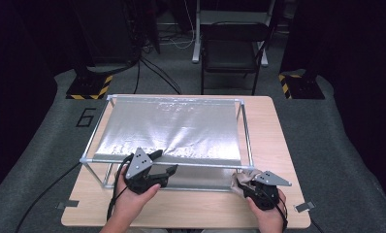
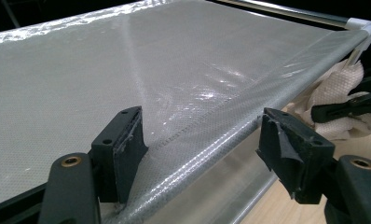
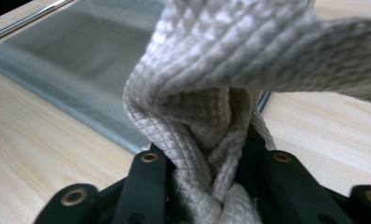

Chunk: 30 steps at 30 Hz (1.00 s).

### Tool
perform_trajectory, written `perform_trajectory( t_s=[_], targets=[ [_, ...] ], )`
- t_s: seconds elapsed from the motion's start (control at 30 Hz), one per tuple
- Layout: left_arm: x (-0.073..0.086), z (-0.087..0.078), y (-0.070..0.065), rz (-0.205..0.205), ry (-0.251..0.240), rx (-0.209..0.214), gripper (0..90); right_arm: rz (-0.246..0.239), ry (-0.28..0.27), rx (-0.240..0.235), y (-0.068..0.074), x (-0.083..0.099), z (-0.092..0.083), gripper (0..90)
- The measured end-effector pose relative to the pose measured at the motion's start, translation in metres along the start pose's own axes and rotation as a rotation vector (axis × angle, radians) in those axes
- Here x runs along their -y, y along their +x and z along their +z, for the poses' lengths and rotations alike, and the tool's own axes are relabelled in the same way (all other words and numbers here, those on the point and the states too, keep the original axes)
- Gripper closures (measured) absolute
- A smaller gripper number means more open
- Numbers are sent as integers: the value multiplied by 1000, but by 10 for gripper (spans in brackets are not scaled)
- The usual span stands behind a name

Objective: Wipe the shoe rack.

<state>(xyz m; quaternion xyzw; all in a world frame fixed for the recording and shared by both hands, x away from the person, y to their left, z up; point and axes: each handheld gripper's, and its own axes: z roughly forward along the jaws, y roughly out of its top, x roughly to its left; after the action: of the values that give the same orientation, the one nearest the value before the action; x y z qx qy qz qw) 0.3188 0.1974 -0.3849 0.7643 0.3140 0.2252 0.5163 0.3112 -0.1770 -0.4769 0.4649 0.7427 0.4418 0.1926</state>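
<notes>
A silver mesh sheet (image 1: 171, 126) is stretched over a low metal tube frame (image 1: 245, 131) on the wooden table (image 1: 273, 121). My left gripper (image 1: 163, 167) stands open at the frame's front rail. In the left gripper view the jaws (image 2: 207, 144) straddle the sheet's front edge (image 2: 211, 116), one pad (image 2: 125, 140) over the mesh and the other in front of the rail. My right gripper (image 1: 244, 183) is by the frame's front right corner, shut on a bunched beige quilted cloth (image 1: 240, 177). The cloth (image 3: 211, 93) bulges up out of the jaws (image 3: 211, 168).
The cloth (image 2: 337, 88) and the right gripper's jaw tip (image 2: 346, 108) lie just beyond the rail's right end. Bare table runs along the front edge (image 1: 196, 208). A black chair (image 1: 230, 48) and two stands with yellow-black bases (image 1: 89, 87) are on the floor behind.
</notes>
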Motion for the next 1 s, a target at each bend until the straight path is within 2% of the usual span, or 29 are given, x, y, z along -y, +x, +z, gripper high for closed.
perform_trajectory(
  t_s=[0.17,0.47,0.6,1.0],
  targets=[
    [-3,-8,3,4,11,-5,333,-3,7,-5,-2,1,-1,746],
    [-2,-29,17,20,0,-35,318,15,9,24,-10,2,-7,750],
    [-1,-36,20,17,6,-34,312,26,5,39,-17,3,-11,750],
    [10,-40,25,11,36,-35,313,31,5,57,-30,7,-19,751]
  ],
)
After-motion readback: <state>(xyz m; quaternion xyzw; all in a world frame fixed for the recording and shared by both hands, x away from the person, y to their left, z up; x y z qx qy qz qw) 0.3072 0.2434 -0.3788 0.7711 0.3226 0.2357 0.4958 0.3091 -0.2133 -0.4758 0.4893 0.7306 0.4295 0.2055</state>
